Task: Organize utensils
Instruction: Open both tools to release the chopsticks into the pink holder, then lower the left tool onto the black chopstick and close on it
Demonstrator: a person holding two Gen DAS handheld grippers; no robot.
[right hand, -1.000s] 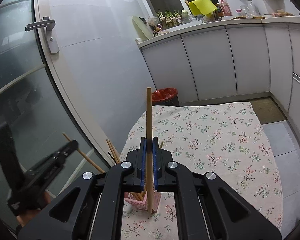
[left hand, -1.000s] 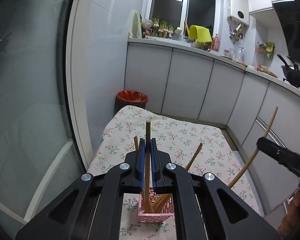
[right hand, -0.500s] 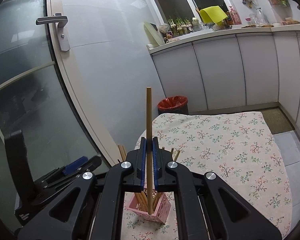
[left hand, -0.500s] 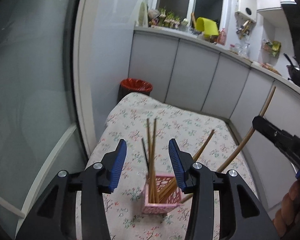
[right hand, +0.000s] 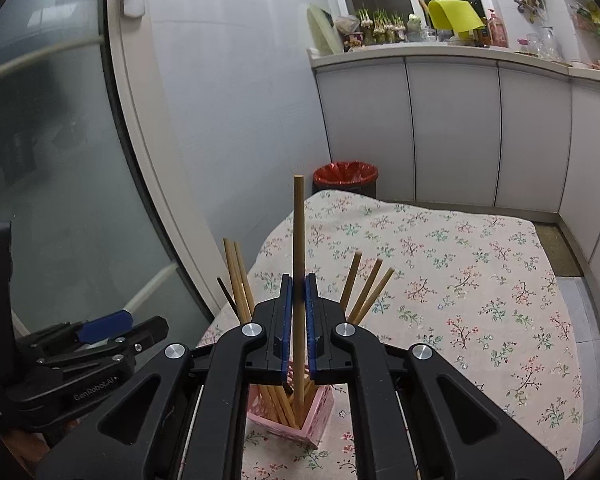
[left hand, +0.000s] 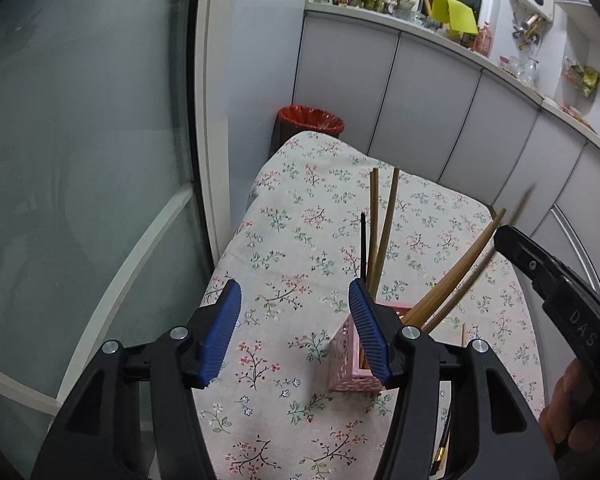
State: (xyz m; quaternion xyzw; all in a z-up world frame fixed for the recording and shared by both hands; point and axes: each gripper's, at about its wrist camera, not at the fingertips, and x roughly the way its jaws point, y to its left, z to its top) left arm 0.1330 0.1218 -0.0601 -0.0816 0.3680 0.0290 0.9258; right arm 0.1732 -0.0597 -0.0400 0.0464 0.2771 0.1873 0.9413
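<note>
A pink lattice basket (left hand: 346, 364) stands on the floral tablecloth (left hand: 300, 216) and holds several wooden chopsticks (left hand: 384, 224) plus one thin black one. My left gripper (left hand: 296, 332) hangs just left of the basket. Its jaws are opening and nothing is between them. In the right wrist view my right gripper (right hand: 299, 292) is above the basket (right hand: 320, 412), its jaws opening. A wooden chopstick (right hand: 299, 232) stands upright between the pads with a thin gap on each side, its lower end inside the basket. The left gripper (right hand: 140, 330) shows at lower left.
A frosted glass door (left hand: 80, 160) runs along the table's left side. A red-lined bin (left hand: 310, 120) sits past the far edge, and grey cabinets (left hand: 428, 100) line the back and right. Another chopstick (left hand: 463, 334) lies on the cloth beyond the basket.
My left gripper let its chopstick go into the basket, opened wide and shifted left. My right gripper moved over the basket, lowered its chopstick's end into it, and its pads have parted slightly.
</note>
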